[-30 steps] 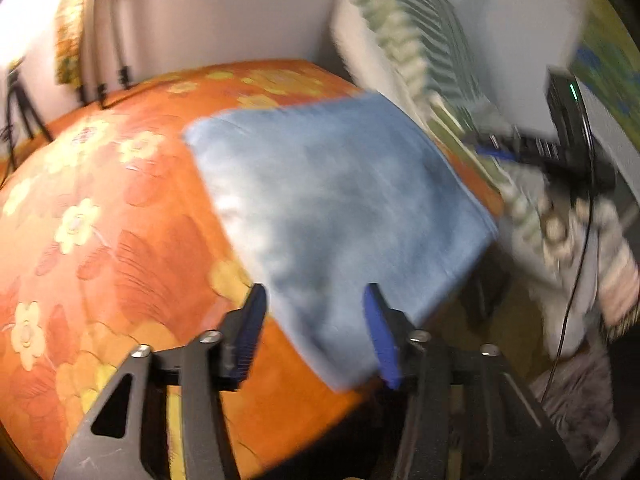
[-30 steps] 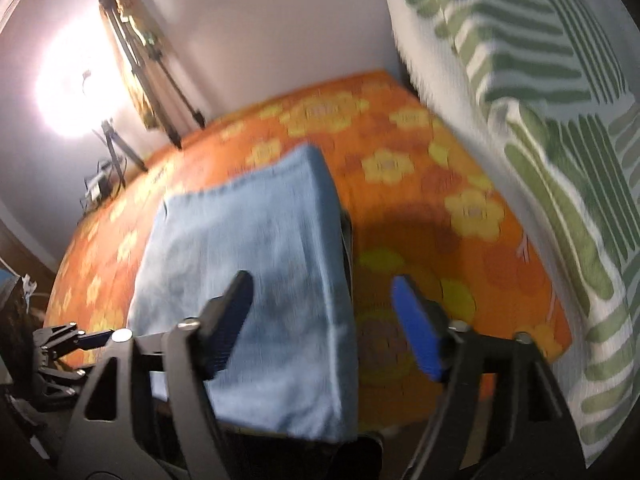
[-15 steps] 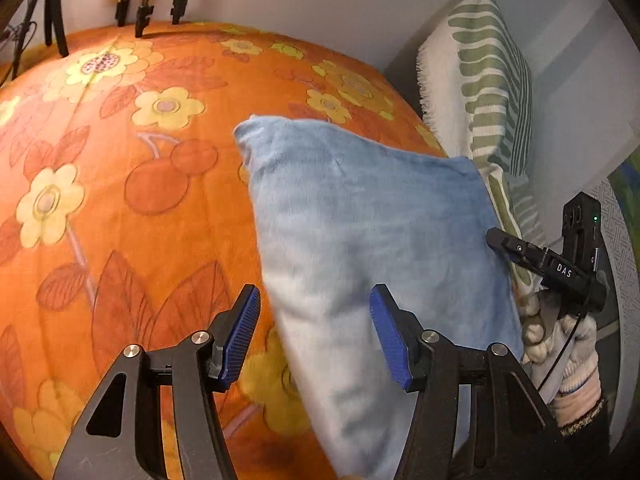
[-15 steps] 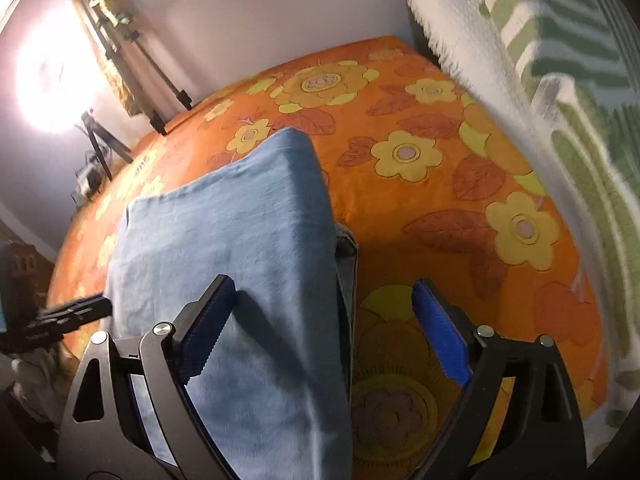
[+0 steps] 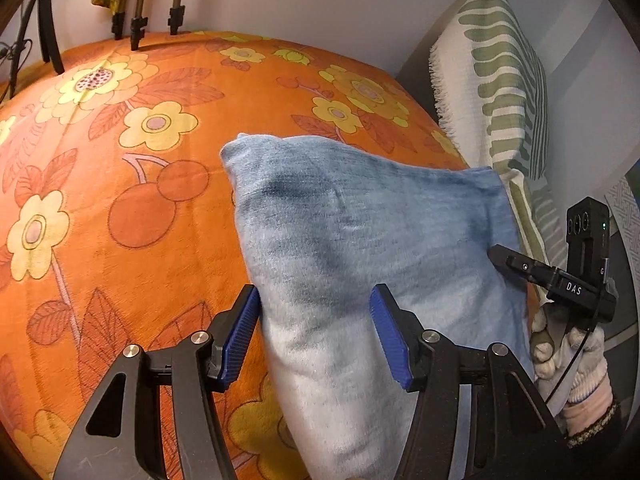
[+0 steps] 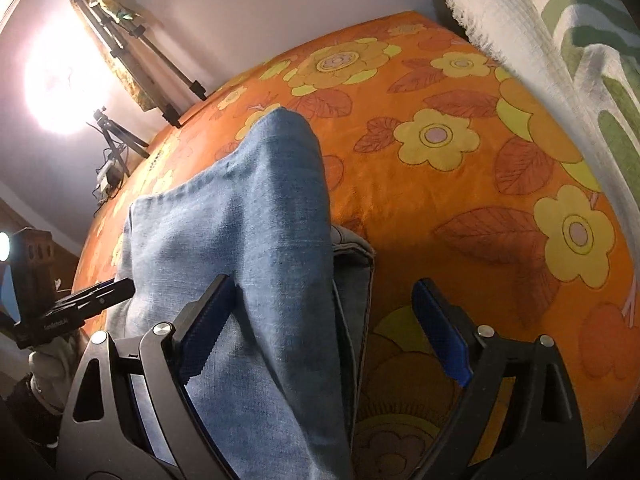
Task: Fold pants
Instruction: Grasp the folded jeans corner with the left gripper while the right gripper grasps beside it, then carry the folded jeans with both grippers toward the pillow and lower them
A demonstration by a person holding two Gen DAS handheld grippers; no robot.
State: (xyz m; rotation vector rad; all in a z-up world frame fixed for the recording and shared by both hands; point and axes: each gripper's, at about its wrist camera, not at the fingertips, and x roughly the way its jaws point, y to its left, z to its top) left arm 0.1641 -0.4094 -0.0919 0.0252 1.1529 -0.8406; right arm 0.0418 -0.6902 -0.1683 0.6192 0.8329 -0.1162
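Light blue denim pants [image 5: 360,232] lie folded into a rough rectangle on an orange flowered bedspread [image 5: 120,160]. In the left wrist view my left gripper [image 5: 314,336] is open, its blue pads straddling the near left edge of the pants. The right gripper [image 5: 504,260] shows at the pants' right edge in this view. In the right wrist view my right gripper [image 6: 332,340] is open and low over the pants [image 6: 260,240], whose right folded edge lies between the pads. The left gripper [image 6: 120,288] shows at the far left there.
A white and green patterned blanket [image 5: 496,80] hangs along the right side of the bed, also in the right wrist view [image 6: 560,20]. Tripod legs [image 5: 140,20] stand at the far edge. A bright lamp [image 6: 64,76] shines by the wall.
Both grippers have come down closer to the pants and the bed. The pants now bulge upward between them. Both stay open.
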